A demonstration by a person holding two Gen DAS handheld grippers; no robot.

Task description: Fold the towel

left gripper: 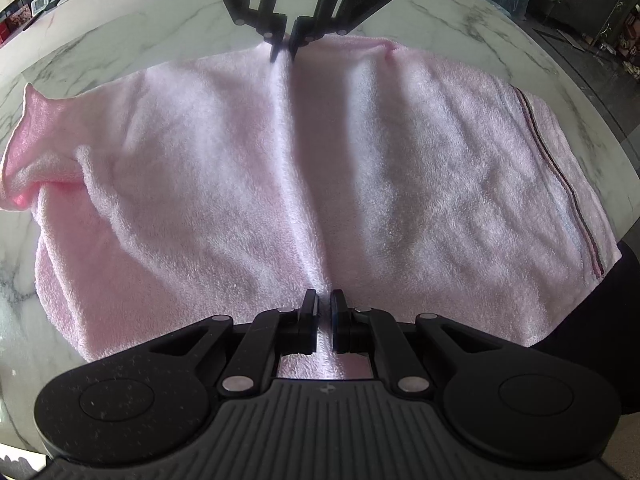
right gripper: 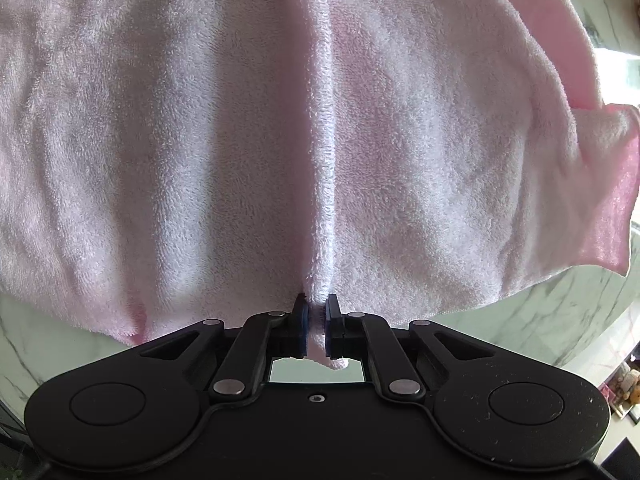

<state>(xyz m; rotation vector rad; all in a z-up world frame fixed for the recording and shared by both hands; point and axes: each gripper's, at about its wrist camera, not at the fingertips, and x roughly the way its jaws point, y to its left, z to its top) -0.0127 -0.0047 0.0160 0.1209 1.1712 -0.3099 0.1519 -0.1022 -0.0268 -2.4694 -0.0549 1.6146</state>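
Towel, pale pink terry cloth [left gripper: 224, 184], lies spread across white grey-veined marble tabletop [left gripper: 120, 36], covering most of it. Left gripper, black two-finger [left gripper: 324, 312], sits at near edge of the cloth, fingers clenched on a pinched ridge of the fabric at mid-edge. Right gripper, same black build [right gripper: 316, 316], grasps the opposite, far edge, fingers closed tight on a pinch of terry, a small tuft poking out behind the pads. In the left wrist view the right gripper [left gripper: 285, 46] faces it from the far side, directly across. A raised crease [left gripper: 296, 152] runs straight between the two pinch points, with the cloth sloping down to either side. Right end of the towel carries a dark narrow stripe band [left gripper: 560, 168] along its hem. Left end is rumpled, one corner [left gripper: 32, 136] turned up and folded over, showing a deeper pink. Cluttered room shelving visible beyond the table, blurred.
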